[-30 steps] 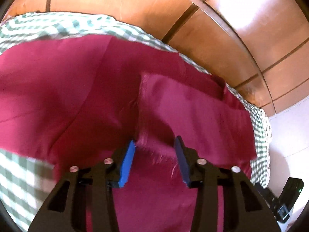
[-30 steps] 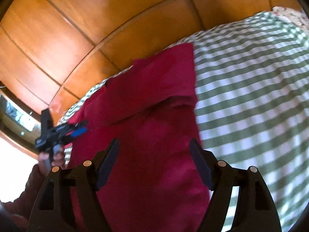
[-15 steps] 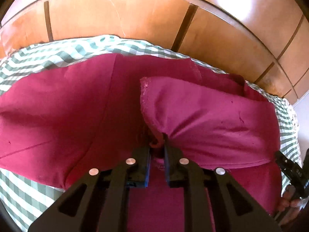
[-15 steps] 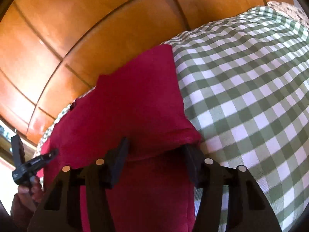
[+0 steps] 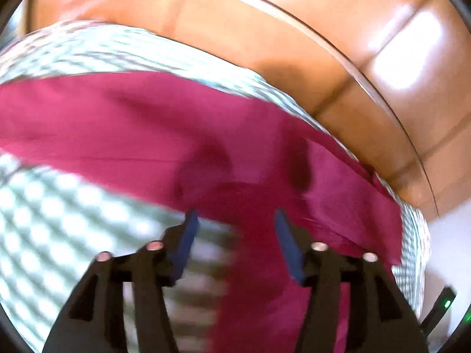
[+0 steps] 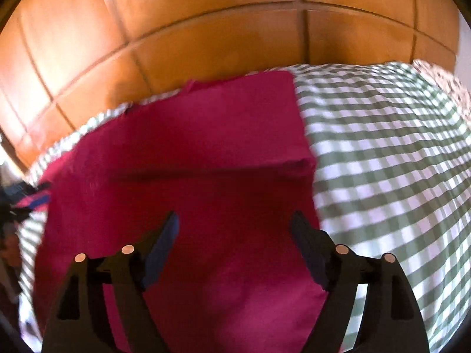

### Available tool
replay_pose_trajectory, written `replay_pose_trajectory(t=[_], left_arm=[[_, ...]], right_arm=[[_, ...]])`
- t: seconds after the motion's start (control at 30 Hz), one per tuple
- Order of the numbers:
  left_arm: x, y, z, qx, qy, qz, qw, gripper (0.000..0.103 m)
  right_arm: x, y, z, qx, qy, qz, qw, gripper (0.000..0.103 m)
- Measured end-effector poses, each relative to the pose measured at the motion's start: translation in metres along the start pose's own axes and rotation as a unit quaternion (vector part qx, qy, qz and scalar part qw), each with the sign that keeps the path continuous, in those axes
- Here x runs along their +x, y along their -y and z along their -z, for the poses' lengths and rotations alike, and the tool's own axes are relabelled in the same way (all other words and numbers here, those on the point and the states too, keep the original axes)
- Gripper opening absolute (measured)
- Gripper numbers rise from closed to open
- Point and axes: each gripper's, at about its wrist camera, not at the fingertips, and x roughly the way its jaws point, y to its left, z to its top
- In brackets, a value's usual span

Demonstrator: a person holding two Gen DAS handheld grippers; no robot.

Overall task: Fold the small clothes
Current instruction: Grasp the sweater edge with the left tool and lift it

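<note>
A magenta garment (image 5: 147,123) lies on the green-and-white checked cloth (image 5: 53,206); this view is blurred by motion. My left gripper (image 5: 235,214) hovers over the garment's near edge with its jaws opening, and nothing is pinched between the blue pads (image 5: 188,235). In the right wrist view the garment (image 6: 206,153) shows a folded-over upper layer with a crease across its middle. My right gripper (image 6: 234,220) stands above the lower part of the cloth, its jaws opening and no fabric gripped. The left gripper (image 6: 26,197) appears at that view's far left edge.
Orange-brown wooden panels (image 6: 206,29) rise behind the checked cover. The cover (image 6: 397,161) stretches bare to the right of the garment. A patterned fabric (image 6: 444,79) peeks in at the far right. A black device with a green light (image 5: 441,306) sits low right.
The left gripper pinched a fold of the garment, then let go and swung left. The right gripper narrowed over the folded edge, then widened again. The folded layer now lies flat.
</note>
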Motion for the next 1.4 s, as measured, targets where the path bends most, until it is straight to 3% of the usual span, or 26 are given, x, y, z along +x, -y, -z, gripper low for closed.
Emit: replay_pose_trajectory(t=[0.1,0.23,0.33,0.47,0.6,0.7,0.77,0.9,1.0,1.07,1.17,1.27,1.4], left_arm=[[-0.027,-0.049,0.003,-0.045,0.019,-0.017,0.9987,0.058],[-0.050,-0.118,0.008,-0.123,0.031,-0.024,0.9916,0.057],[-0.074,-0.166,0.013,-0.191,0.074,-0.040,0.9780,0.057],[-0.096,-0.209,0.010,-0.252,0.115,-0.054,0.9595,0.062],[-0.105,-0.234,0.003,-0.295,0.123,-0.028,0.9470,0.062],[-0.105,-0.259,-0.003,-0.339,0.124,-0.008,0.9325,0.061],[-0.101,-0.277,-0.006,-0.375,0.127,0.011,0.9184,0.052],[-0.084,-0.295,-0.014,-0.404,0.120,0.022,0.9068,0.033],[-0.075,-0.300,-0.032,-0.389,0.113,-0.001,0.9142,0.023],[-0.068,-0.298,-0.047,-0.368,0.100,-0.013,0.9245,0.007],[-0.076,-0.270,-0.068,-0.305,0.109,-0.019,0.9457,0.006],[-0.093,-0.211,-0.078,-0.219,0.131,0.034,0.9663,0.007],[-0.099,-0.120,-0.073,-0.101,0.130,0.092,0.9821,0.008]], right_arm=[[0.010,-0.021,0.015,-0.044,0.012,0.052,0.998,0.086],[0.016,-0.023,0.017,-0.043,0.004,0.060,0.997,0.099],[0.016,-0.018,0.017,-0.033,0.002,0.050,0.998,0.099],[0.019,-0.024,0.016,-0.044,0.000,0.070,0.997,0.100],[0.021,-0.028,0.015,-0.051,-0.001,0.082,0.995,0.100],[0.021,-0.028,0.015,-0.052,0.003,0.083,0.995,0.100],[0.020,-0.025,0.016,-0.048,0.004,0.077,0.996,0.100],[0.019,-0.025,0.017,-0.046,0.007,0.075,0.996,0.100],[0.019,-0.025,0.017,-0.047,0.007,0.075,0.996,0.100],[0.019,-0.025,0.017,-0.046,0.006,0.075,0.996,0.100],[0.019,-0.025,0.018,-0.045,0.007,0.073,0.996,0.100],[0.019,-0.026,0.018,-0.043,0.007,0.072,0.996,0.100],[0.019,-0.026,0.018,-0.043,0.007,0.071,0.997,0.100]])
